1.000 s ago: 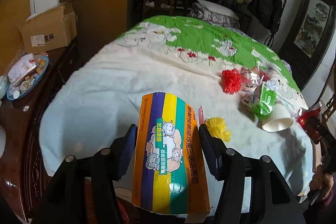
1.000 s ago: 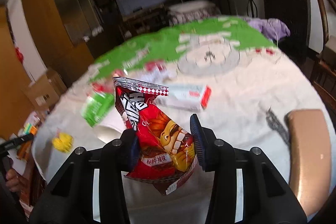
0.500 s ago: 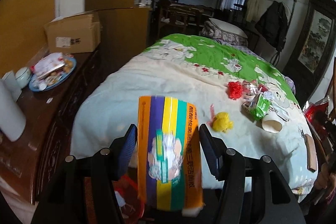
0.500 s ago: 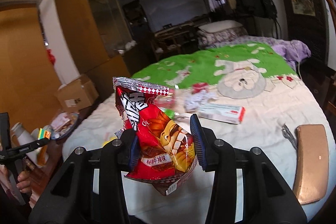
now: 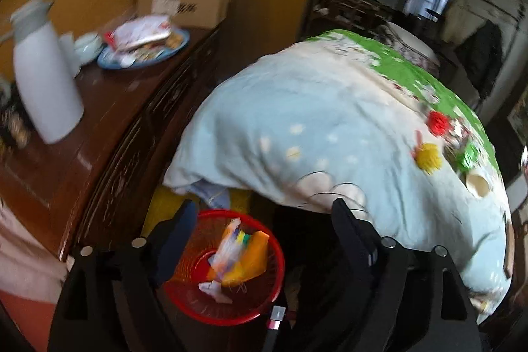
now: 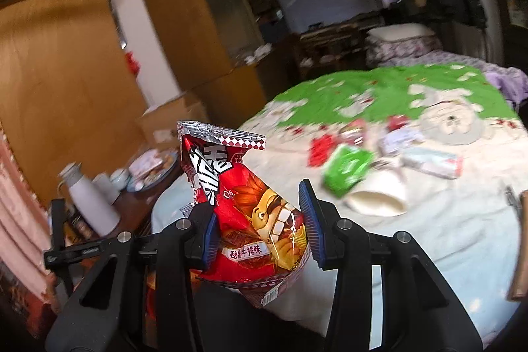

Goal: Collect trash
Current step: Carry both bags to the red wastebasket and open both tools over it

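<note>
Risk first: right tongs [image 6: 257, 230] clamp a red snack bag [image 6: 246, 213] above the bed [image 6: 429, 236], well apart from the red bin [image 5: 227, 266]; the crinkly foil could slip during the carry; blur suggests fast motion; a hurried release might land it outside the rim. Left tongs [image 5: 264, 240] are opening above the bin, nothing between them. Change since a second ago: the striped medicine box [image 5: 237, 253], then gripped, now lies in the bin.

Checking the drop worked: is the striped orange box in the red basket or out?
In. The striped orange box lies inside the red basket, below the left gripper, whose jaws are opening.
</note>
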